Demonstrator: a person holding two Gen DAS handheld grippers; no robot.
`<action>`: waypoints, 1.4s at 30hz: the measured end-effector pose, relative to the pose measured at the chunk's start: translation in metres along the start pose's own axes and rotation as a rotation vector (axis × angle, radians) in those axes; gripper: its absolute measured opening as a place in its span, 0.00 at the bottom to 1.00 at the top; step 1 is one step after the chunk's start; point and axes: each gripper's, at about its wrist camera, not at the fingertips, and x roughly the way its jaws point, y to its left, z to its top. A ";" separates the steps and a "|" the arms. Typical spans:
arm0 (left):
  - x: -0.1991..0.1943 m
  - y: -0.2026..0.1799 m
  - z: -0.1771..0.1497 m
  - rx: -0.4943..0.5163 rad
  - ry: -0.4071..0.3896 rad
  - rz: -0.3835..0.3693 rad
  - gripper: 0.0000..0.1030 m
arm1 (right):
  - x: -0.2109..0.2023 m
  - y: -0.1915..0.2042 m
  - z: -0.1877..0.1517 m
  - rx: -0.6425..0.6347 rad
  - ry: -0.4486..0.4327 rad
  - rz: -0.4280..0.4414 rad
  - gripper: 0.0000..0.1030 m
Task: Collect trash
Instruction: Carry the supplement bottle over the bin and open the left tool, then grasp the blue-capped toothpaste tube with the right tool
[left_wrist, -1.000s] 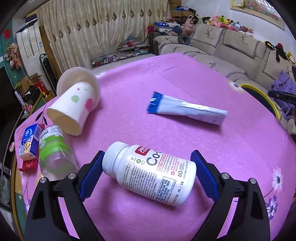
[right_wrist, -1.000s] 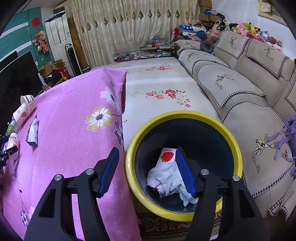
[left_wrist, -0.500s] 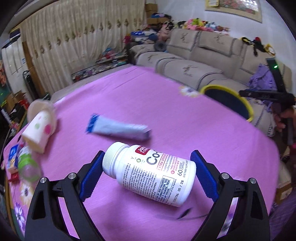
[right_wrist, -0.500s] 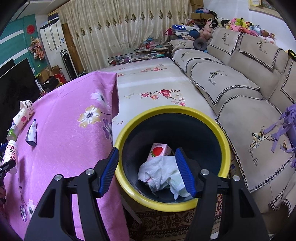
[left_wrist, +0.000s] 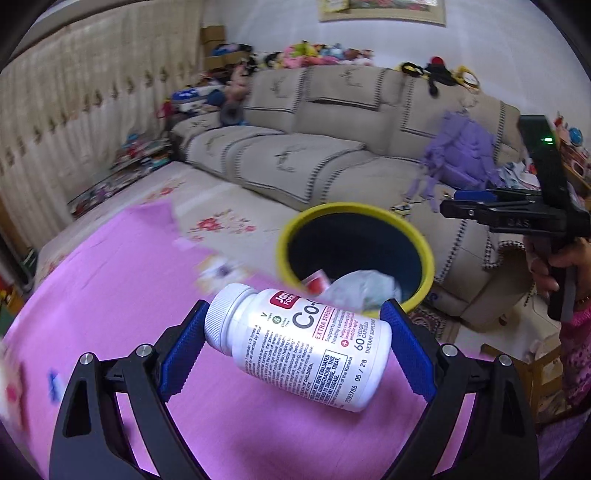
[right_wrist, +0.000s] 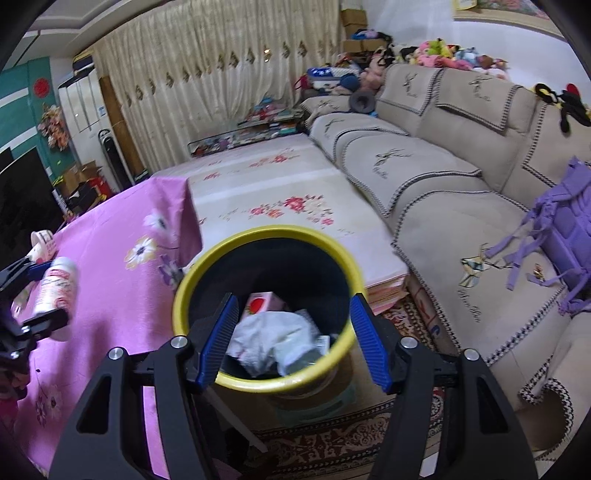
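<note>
The desk (left_wrist: 110, 280) is covered with a pink flowered cloth; its far corner hangs toward a pale floor mat printed with red flowers (right_wrist: 280, 192). A beige sectional sofa (right_wrist: 436, 177) runs along the right wall, with soft toys on its backrest and a purple bag (right_wrist: 569, 229) on its seat. Cream curtains (right_wrist: 207, 74) close the far wall.

A dark bin with a yellow rim (right_wrist: 184, 291) stands on the floor just beside the desk edge, between desk and sofa. It contains crumpled white paper (right_wrist: 273, 336) and a small carton with a red fruit print (right_wrist: 258, 302).

The left gripper (left_wrist: 295, 339) holds a white supplement bottle (left_wrist: 306, 347) lengthwise, one of the fingers on the cap and the other on the base, lifted above the desk and near the bin rim. The right gripper (right_wrist: 291, 339) is held over the bin opening, fingers spread wide with nothing between them. In the left wrist view, a hand (left_wrist: 554, 266) grips its handle at the right. A paper cup (right_wrist: 42, 243) lies on the desk's far side.
</note>
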 end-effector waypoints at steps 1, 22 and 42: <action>0.010 -0.007 0.007 0.009 0.004 -0.011 0.88 | -0.003 -0.005 -0.001 0.004 -0.005 -0.008 0.58; 0.147 -0.060 0.082 0.022 0.097 -0.118 0.91 | -0.019 -0.062 -0.014 0.097 -0.018 -0.074 0.58; -0.084 0.084 -0.080 -0.276 -0.080 0.213 0.95 | 0.023 0.078 0.005 -0.127 0.057 0.106 0.59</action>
